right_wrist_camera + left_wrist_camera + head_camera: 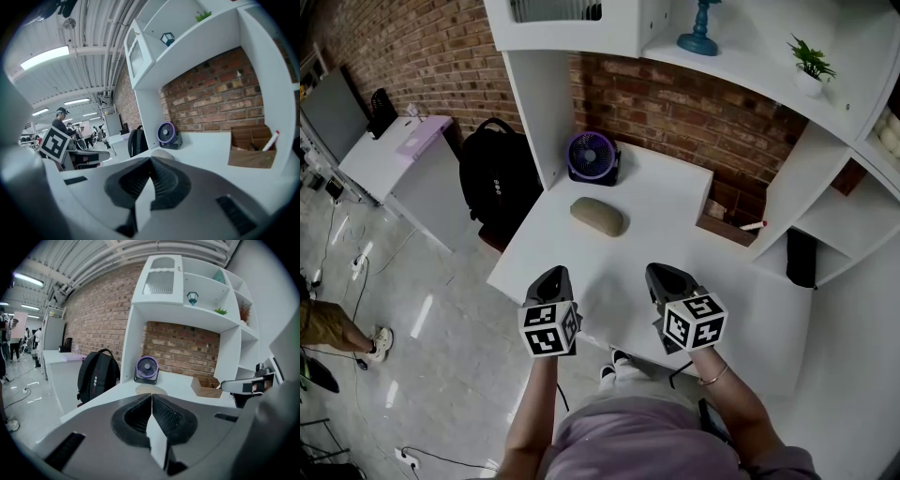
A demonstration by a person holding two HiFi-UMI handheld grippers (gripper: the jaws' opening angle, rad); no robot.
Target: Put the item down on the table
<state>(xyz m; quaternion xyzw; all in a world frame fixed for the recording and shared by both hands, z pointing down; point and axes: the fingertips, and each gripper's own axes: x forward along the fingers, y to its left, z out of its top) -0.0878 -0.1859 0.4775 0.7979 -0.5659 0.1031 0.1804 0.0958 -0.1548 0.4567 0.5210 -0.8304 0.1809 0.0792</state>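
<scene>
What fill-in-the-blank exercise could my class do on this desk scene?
1. The beige case lies on the white ___.
2. Behind the case stands a small purple ___.
3. The fingers of the left gripper and the right gripper are ___, with nothing between them.
4. The backpack near the brick wall is ___ in colour.

Missing words: table; fan; shut; black.

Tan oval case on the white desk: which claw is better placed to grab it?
Left, narrowly. The left claw sits nearer the tan oval case, which lies straight ahead in the left gripper view. The right claw is farther off. Both are shut and empty.
</scene>
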